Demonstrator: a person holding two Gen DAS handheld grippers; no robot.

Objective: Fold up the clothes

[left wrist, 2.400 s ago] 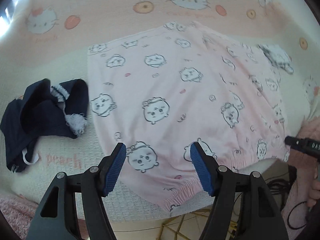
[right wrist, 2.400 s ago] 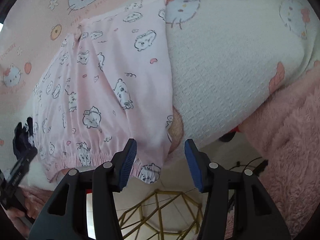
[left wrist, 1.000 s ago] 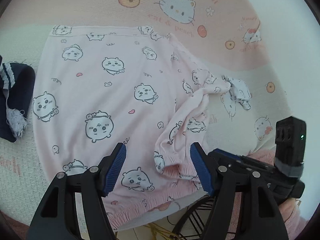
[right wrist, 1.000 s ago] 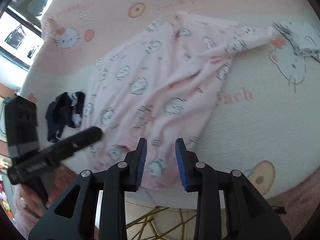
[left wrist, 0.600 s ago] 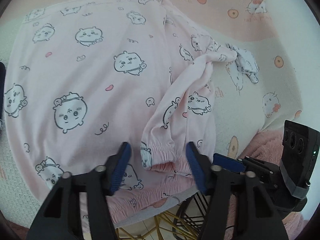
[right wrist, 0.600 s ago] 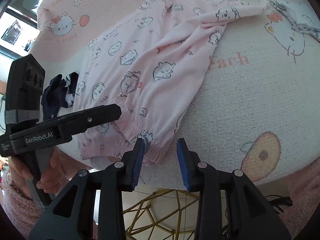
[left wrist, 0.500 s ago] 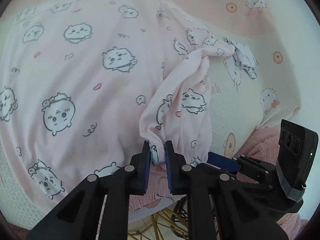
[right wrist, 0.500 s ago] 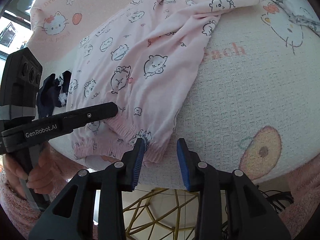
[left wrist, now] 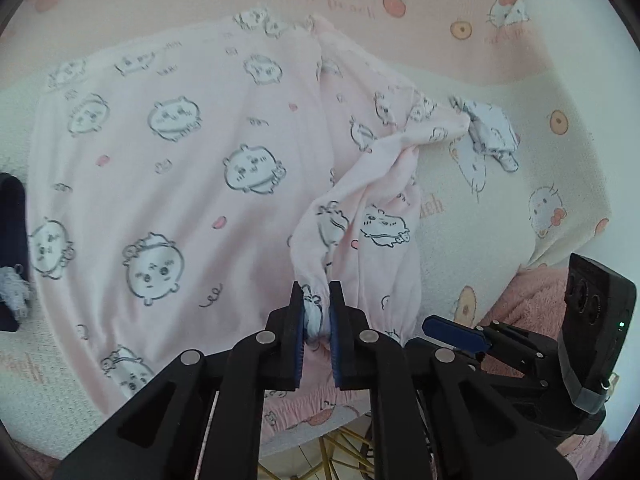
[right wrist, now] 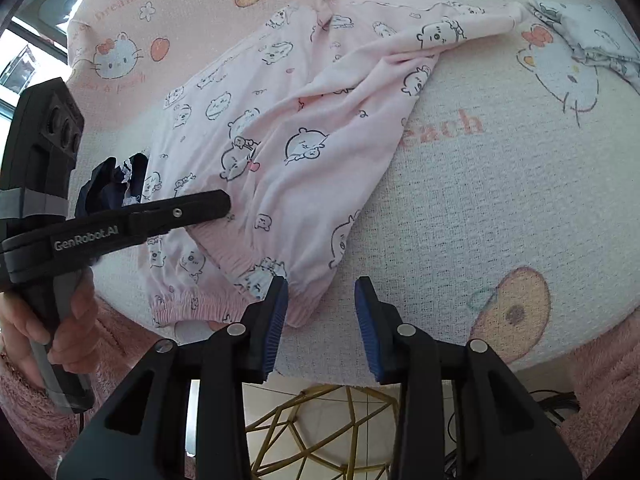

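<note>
A pink pyjama garment (left wrist: pixel 180 184) with cartoon faces lies spread on the Hello Kitty cover (left wrist: pixel 520 184). Its right part is folded over into a twisted band (left wrist: pixel 360 208). My left gripper (left wrist: pixel 316 312) is shut on the elastic cuff of that folded part. In the right wrist view the garment (right wrist: pixel 288 128) lies ahead and to the left. My right gripper (right wrist: pixel 320 304) is open, its left finger touching the cuff hem (right wrist: pixel 304 304) at the near edge. The left gripper (right wrist: pixel 180 212) reaches in from the left there.
A dark navy garment (right wrist: pixel 112 184) lies left of the pink one, also at the left wrist view's edge (left wrist: pixel 10 220). A small white patterned cloth (left wrist: pixel 492 136) lies at the far right. A pink fluffy blanket (right wrist: pixel 600 380) and a gold wire frame (right wrist: pixel 320 432) are below the near edge.
My left gripper closed on the cuff of the folded part and has lifted it slightly. My right gripper opened wider and sits at the hem's corner.
</note>
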